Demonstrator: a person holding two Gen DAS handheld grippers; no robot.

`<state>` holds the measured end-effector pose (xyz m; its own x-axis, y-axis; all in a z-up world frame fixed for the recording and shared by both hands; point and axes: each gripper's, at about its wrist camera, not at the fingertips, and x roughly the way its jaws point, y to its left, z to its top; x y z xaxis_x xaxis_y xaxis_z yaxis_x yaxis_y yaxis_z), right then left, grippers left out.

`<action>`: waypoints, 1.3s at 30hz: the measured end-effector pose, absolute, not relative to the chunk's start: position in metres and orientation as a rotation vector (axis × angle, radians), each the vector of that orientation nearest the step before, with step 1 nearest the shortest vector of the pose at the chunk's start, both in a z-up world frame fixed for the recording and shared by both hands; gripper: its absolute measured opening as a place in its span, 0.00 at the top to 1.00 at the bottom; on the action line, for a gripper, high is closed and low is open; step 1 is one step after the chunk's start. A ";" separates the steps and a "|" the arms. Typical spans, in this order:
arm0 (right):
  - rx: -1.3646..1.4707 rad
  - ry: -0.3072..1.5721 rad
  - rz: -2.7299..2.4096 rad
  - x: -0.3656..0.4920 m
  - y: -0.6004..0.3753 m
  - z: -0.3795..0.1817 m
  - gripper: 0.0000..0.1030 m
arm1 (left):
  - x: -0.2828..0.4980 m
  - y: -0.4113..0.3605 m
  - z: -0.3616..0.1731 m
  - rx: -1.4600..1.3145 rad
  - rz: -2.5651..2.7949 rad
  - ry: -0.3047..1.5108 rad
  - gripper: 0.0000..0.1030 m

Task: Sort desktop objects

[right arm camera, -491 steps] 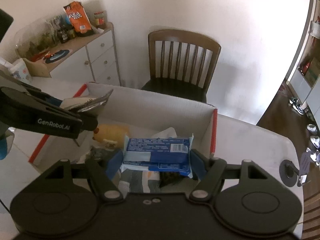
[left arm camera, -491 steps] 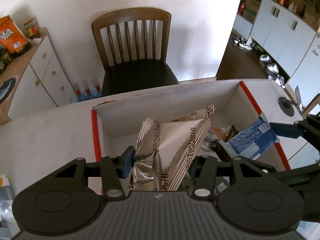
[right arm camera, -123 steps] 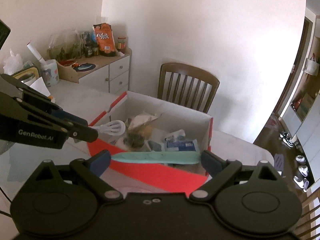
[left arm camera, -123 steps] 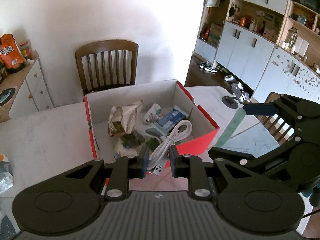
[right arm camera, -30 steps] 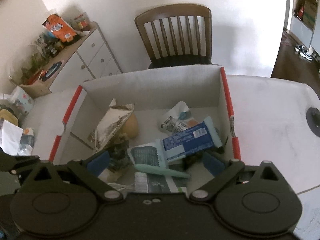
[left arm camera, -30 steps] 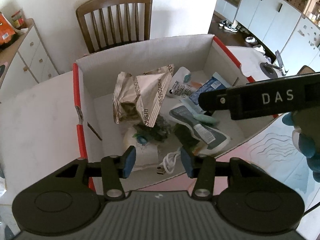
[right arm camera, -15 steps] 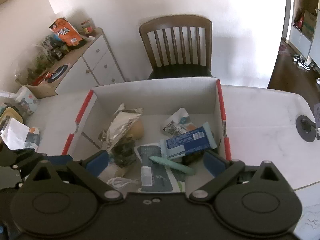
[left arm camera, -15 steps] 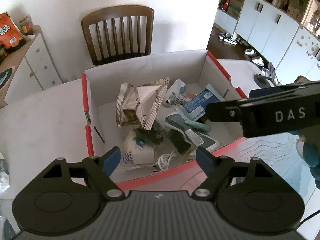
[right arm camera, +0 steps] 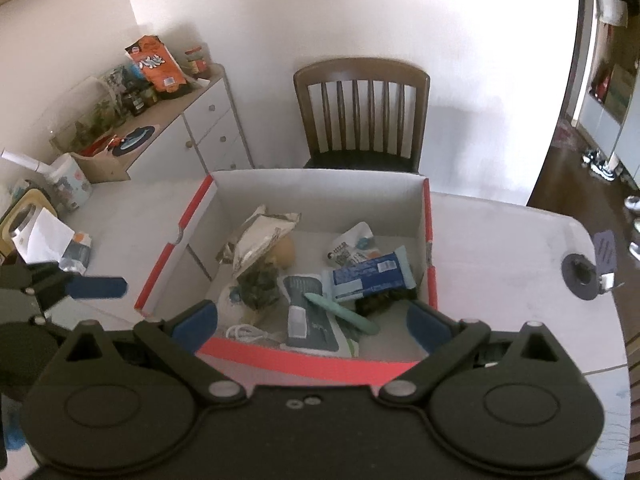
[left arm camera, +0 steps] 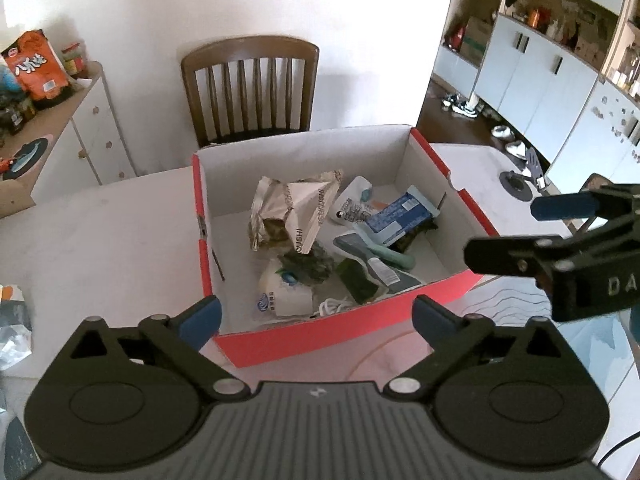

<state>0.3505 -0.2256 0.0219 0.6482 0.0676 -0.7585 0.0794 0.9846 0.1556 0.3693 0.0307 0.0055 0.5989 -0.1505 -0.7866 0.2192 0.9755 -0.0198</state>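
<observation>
A red and white cardboard box (left arm camera: 348, 334) stands on the table and holds several items. Among them are a silver snack bag (left arm camera: 296, 208), a blue packet (left arm camera: 400, 216), a teal pen (left arm camera: 394, 257) and a white cable (left arm camera: 332, 306). My left gripper (left arm camera: 316, 316) hovers above the box's near wall; its jaws are opening wide and nothing is between them. My right gripper (right arm camera: 312, 322) also hangs open and empty over the near wall (right arm camera: 312, 364), with the teal pen (right arm camera: 340, 312) and blue packet (right arm camera: 368, 274) lying beyond it. Each gripper shows at the edge of the other's view.
A wooden chair (left arm camera: 250, 88) stands behind the table. A white drawer cabinet (right arm camera: 212, 128) with an orange snack bag (left arm camera: 36, 70) is at the back left. Crumpled wrappers (left arm camera: 12, 320) lie at the table's left, a round cable port (right arm camera: 580, 276) at its right.
The left jaws have gone from narrow to wide. Both grippers have risen and drawn back from the box. The cable and teal pen held some seconds ago now lie inside it.
</observation>
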 end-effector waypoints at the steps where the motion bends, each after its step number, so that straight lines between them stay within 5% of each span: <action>1: 0.176 0.863 -0.005 0.347 -0.225 0.023 0.01 | 0.366 0.031 0.007 0.085 -0.213 0.892 0.01; 39: 0.047 0.730 -0.035 0.251 -0.197 0.043 0.01 | 0.286 0.039 0.022 0.021 -0.284 0.754 0.00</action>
<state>0.2512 -0.1969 0.0427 0.7449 -0.0159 -0.6670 0.0487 0.9983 0.0307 0.2859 0.0387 0.0224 0.6922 -0.2471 -0.6781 0.2622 0.9615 -0.0828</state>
